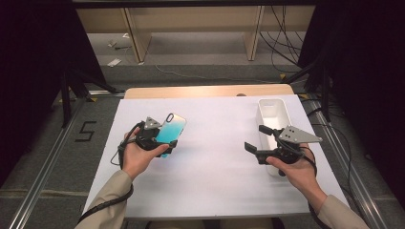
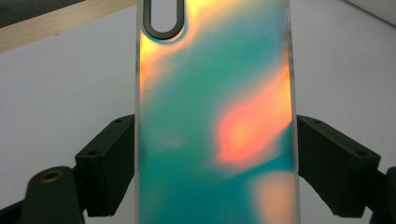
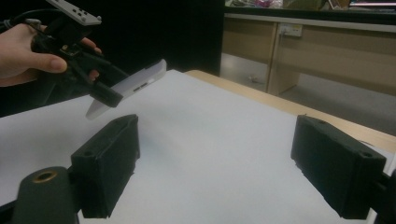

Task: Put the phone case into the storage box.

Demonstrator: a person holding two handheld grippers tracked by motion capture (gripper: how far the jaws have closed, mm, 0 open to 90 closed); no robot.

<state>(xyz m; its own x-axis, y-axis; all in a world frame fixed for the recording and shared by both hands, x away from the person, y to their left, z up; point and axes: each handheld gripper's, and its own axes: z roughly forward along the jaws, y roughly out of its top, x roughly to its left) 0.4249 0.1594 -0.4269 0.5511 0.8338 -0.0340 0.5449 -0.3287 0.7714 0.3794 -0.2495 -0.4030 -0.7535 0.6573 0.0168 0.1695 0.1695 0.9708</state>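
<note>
Your left gripper (image 1: 161, 139) pinches the phone case (image 1: 170, 129) across its width, jaws pressed on both long edges, holding it in the air above the white mat (image 1: 210, 157). Your right gripper (image 1: 258, 141) hangs empty beside the white bin (image 1: 272, 110), jaws spread wide. Keep the case level and the squeeze steady (its slick edges could slip). It probably belongs in the bin. No brand shows on the case; a "5" (image 1: 86, 130) marks the floor.
</note>
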